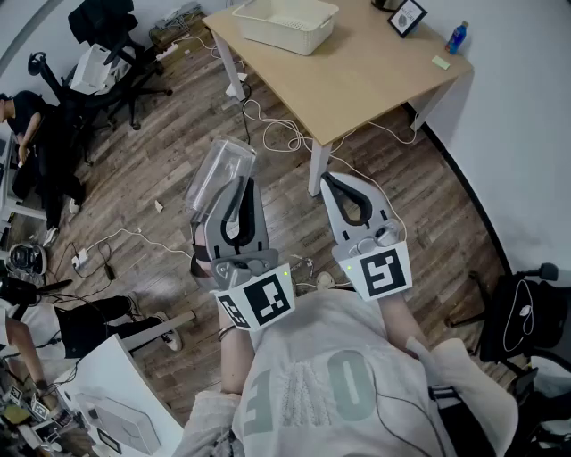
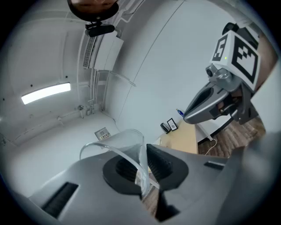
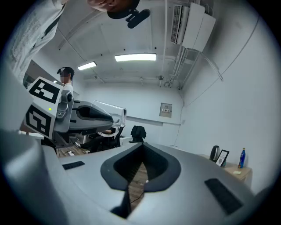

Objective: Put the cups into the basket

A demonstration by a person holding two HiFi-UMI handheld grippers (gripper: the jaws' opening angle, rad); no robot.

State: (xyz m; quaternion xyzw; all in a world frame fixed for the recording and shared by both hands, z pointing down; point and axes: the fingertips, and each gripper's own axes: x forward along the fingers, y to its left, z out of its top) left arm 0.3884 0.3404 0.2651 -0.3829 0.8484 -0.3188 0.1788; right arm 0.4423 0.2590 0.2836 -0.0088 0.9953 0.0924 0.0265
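Observation:
A clear plastic cup [image 1: 219, 172] hangs in the air over the wooden floor, with my left gripper [image 1: 239, 184] shut on its rim. In the left gripper view the cup's thin wall [image 2: 131, 147] is pinched between the two dark pads. My right gripper [image 1: 332, 179] is level with the left one, shut with nothing in it; its tips [image 3: 141, 147] meet. The white basket [image 1: 285, 22] stands on the far end of the light wooden table [image 1: 375, 76], well ahead of both grippers. From the right gripper view the cup [image 3: 116, 112] shows at the left.
A blue bottle [image 1: 457, 37] and a small framed card [image 1: 408, 16] stand at the table's far right. White cables [image 1: 268, 125] trail over the floor by the table legs. Office chairs [image 1: 107, 54] and a seated person [image 1: 22, 116] are at the left. A white wall runs along the right.

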